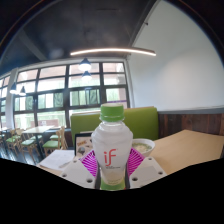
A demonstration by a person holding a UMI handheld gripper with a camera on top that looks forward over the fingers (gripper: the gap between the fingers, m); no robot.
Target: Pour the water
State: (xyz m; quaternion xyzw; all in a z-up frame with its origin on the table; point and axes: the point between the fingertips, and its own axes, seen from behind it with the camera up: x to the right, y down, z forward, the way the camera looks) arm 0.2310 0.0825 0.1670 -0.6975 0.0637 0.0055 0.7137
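Observation:
A clear plastic bottle (112,145) with a green cap and a white label marked "if" stands upright between my gripper's (112,166) two fingers. Both magenta pads (90,163) press against its sides, so the gripper is shut on the bottle and holds it up in front of the camera. A white bowl or cup (143,147) shows partly behind the bottle on the right, on a light wooden table (185,150).
A green bench seat (140,123) stands behind the table. Large windows (60,95) fill the far wall, with tables and chairs (30,135) in front of them at the left. Papers (55,160) lie on the table at the left.

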